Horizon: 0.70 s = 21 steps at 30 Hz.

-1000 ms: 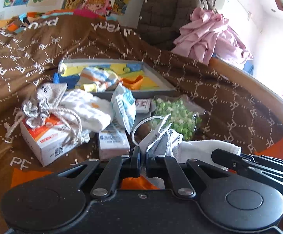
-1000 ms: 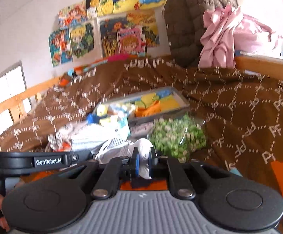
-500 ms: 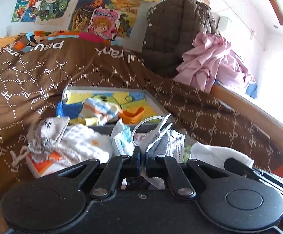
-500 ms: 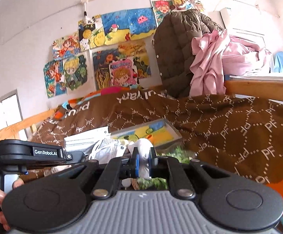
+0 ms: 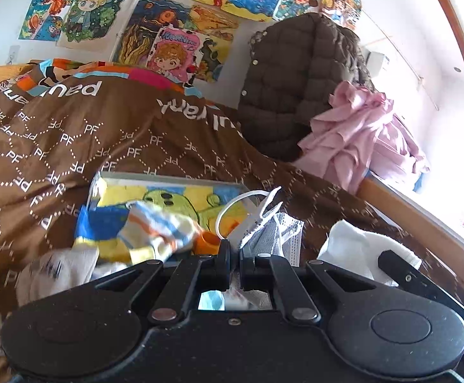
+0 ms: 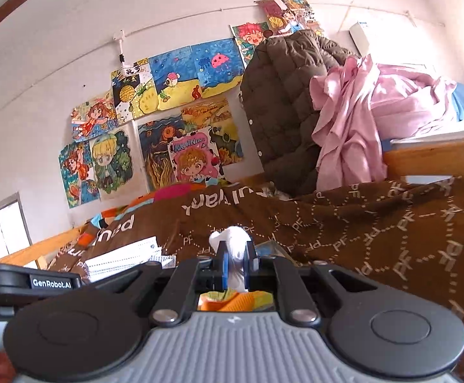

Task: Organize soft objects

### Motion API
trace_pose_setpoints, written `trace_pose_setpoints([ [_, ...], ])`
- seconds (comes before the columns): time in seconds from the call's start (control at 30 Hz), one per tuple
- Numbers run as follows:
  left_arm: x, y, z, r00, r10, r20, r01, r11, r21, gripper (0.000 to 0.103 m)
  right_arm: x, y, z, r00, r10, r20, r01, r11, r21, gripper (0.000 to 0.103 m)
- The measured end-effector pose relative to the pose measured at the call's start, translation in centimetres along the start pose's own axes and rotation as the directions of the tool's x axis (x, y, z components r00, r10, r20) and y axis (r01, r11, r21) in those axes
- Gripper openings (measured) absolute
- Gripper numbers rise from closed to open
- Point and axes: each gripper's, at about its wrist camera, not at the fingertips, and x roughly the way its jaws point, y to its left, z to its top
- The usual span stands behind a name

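Striped sock (image 5: 158, 226) heaped across tray (image 5: 168, 180) front; far end open.

Home bedroom, brown quilt (image 5: 120, 146), wall drawings (image 6: 180, 95), hung jacket (image 6: 283, 102)

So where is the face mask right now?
In the left wrist view the face mask sticks up from the shut left gripper, just right of centre, in front of the tray on the brown blanket.
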Motion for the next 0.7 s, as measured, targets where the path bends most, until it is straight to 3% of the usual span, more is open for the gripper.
trace_pose_setpoints([
  [0.23,5.7,0.9,2.0,1.0,0.023,0.006,-0.023,0.999,0.024,0.004,5.9,-3.7,-1.2,0.998,-0.016,-0.062,0.022,0.994,0.106,0.01],
  [0.43,10.9,1.5,2.7,0.999,0.046,-0.01,-0.046,0.999,-0.018,0.004,9.2,-6.0,-2.5,0.993,-0.005,-0.119,0.028,0.981,0.19,0.01],
  [0.7,15.4,1.6,2.2,0.996,0.075,-0.057,-0.077,0.996,-0.035,0.004,12.4,-6.8,-3.2,0.985,0.088,-0.151,-0.046,0.965,0.26,0.01],
])
